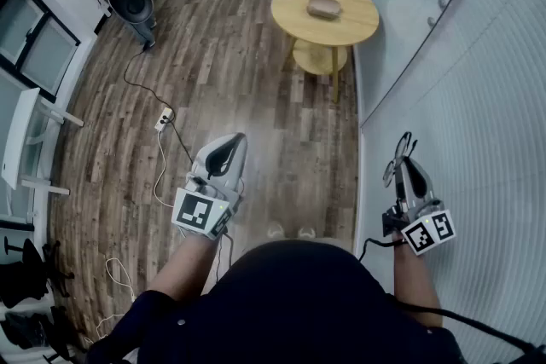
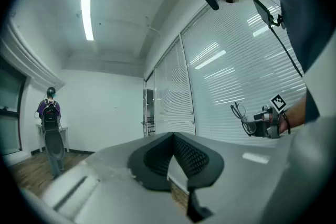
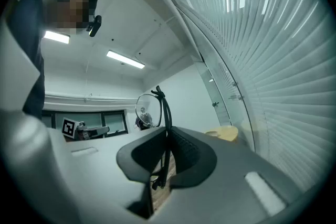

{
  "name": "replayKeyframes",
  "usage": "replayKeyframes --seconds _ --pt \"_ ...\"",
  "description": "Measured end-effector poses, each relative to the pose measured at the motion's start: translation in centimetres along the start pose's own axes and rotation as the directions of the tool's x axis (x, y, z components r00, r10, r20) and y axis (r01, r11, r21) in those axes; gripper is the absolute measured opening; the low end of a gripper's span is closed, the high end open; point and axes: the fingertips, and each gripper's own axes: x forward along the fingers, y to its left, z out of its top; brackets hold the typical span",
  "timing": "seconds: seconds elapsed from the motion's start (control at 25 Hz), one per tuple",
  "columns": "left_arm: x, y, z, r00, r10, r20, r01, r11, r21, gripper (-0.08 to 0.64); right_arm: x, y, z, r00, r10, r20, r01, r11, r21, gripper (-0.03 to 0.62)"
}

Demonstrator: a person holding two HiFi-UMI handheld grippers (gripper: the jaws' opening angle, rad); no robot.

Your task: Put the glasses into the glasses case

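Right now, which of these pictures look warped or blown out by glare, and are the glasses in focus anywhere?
Head view: heavy fisheye, the floor boards and blinds bow, light even. Left gripper view: dark rounded corners, ceiling light blown out, jaws near and soft. Right gripper view: same warp, glasses sharp, clamped between the jaws.

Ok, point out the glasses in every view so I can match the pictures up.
Head view: the glasses are at right, sticking out of the right gripper tip, beside the white blinds.
Left gripper view: small, mid right, in front of the blinds.
Right gripper view: centre, a temple clamped between the jaws, one lens above.
Shared landmark: the blinds, on the right in all three.
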Motion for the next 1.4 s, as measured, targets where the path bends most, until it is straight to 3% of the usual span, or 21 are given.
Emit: replayKeyframes --seconds 0.36,0.6,0.76,0.88,1.04,1.4 --pt "1.0 -2.3 0.0 1.0 -0.006 -0.023 0.006 1.0 0.017 0.005 -1.2 -1.7 -0.5 1.0 0.015 -0.024 -0.015 1.0 0.019 0.034" --pt "2.0 -4.4 0.2 1.0 0.014 -0.022 -0.013 0.999 0.034 0.005 -1.4 -2.4 -0.2 0.994 0.102 -0.026 -0.103 0.995 -0.016 0.034" --pt "2.6 -5.2 -0.8 0.999 0.019 -0.046 -0.018 1.0 0.015 0.005 -1.3 -3.4 -0.5 0.994 0.107 -0.03 -0.107 0.994 -0.001 0.034" --pt "3.5 -4.5 -1.4 0.997 0.019 -0.073 -0.016 0.999 0.036 0.005 -0.7 -4.2 -0.7 0.995 0.091 -0.044 -0.092 0.995 -0.022 0.034" --pt "6.6 -3.2 -1.1 0.999 0.009 -0.044 -0.007 0.999 0.046 0.005 1.0 -6.3 -0.6 0.997 0.062 -0.045 -0.063 0.998 -0.013 0.034" --pt "14.0 1.5 -2.8 0.998 -0.041 -0.052 0.042 0.999 0.012 0.005 7.2 -9.1 -0.4 0.998 0.01 -0.056 -0.011 1.0 -0.006 0.034"
